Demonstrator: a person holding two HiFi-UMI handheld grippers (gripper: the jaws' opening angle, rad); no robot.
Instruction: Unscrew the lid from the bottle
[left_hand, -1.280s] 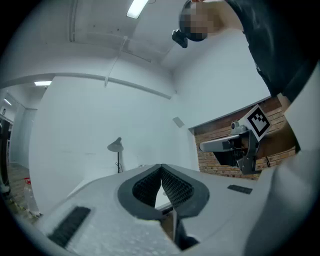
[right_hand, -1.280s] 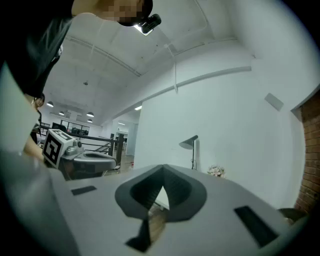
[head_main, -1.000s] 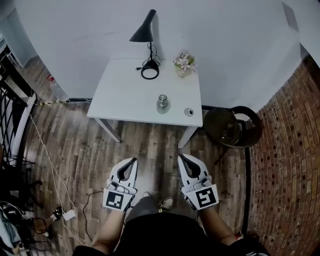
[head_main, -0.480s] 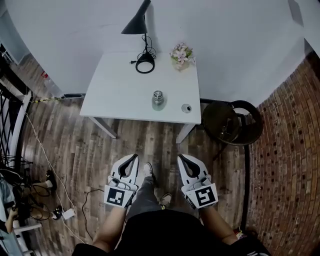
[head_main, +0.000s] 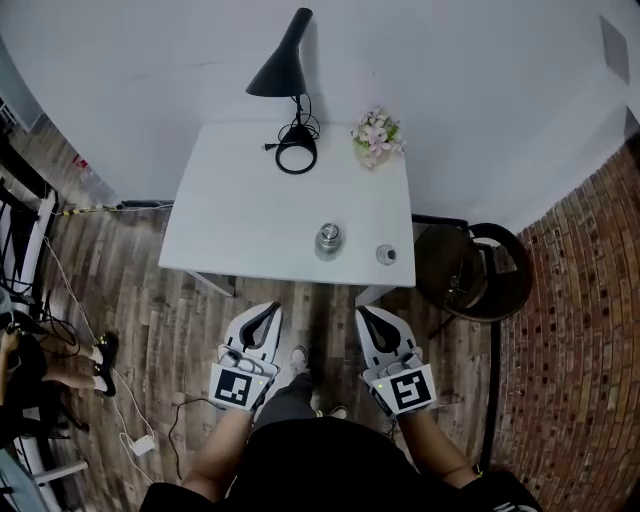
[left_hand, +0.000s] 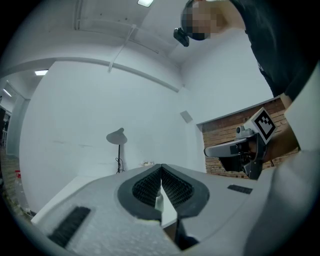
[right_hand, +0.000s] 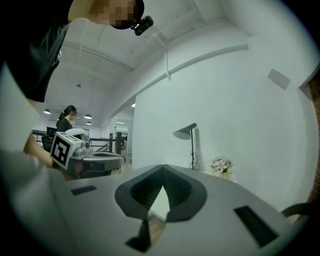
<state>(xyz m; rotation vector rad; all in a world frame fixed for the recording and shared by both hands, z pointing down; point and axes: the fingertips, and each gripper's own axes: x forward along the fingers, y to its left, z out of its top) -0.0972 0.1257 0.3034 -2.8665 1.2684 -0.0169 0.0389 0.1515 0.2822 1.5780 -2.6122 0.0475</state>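
Approach is the step in hand, judging by how things lie. The small silvery metal bottle stands upright on the white rectangular table, close to its front edge and right of the middle. It is well apart from both grippers, which hang low in front of the person's body over the wooden plank floor. To do this well, the person would need to step in and spread both sets of jaws before reaching. One gripper should then clamp the bottle's body low and firmly so it cannot turn. The other should take the lid squarely, so the twist runs round the bottle's own axis and does not tip it toward the table edge. From this height the lid appears to be on, though that is hard to read. A small round grey object lies near the bottle on its right and is best left undisturbed. The left gripper has its jaws pressed together, ribbed pads meeting, with nothing between them. The right gripper is likewise closed and empty, and neither touches anything.
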